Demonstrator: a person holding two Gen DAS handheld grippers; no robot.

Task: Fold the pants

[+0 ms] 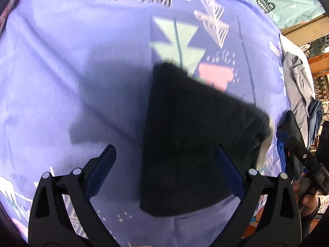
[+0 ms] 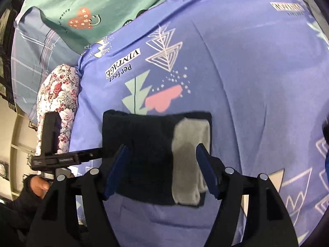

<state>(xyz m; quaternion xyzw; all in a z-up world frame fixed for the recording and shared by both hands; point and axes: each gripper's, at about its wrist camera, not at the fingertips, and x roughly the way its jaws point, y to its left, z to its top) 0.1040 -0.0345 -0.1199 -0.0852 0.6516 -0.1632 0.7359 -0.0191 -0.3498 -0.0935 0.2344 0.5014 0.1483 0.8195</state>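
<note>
The black pants lie folded into a small rectangle on the purple printed bedsheet. A grey pocket lining shows on their right part. My right gripper is open and hovers above the bundle, its blue pads on either side without pressing. In the left wrist view the pants lie right of centre. My left gripper is open wide. Its right finger hangs over the cloth and its left finger is over bare sheet. A hand holds the left gripper's body.
A green printed sheet and a checked pillow lie at the far side. A floral bolster borders the sheet's left edge. Grey clothes are piled at the bed's right edge, with wooden furniture beyond.
</note>
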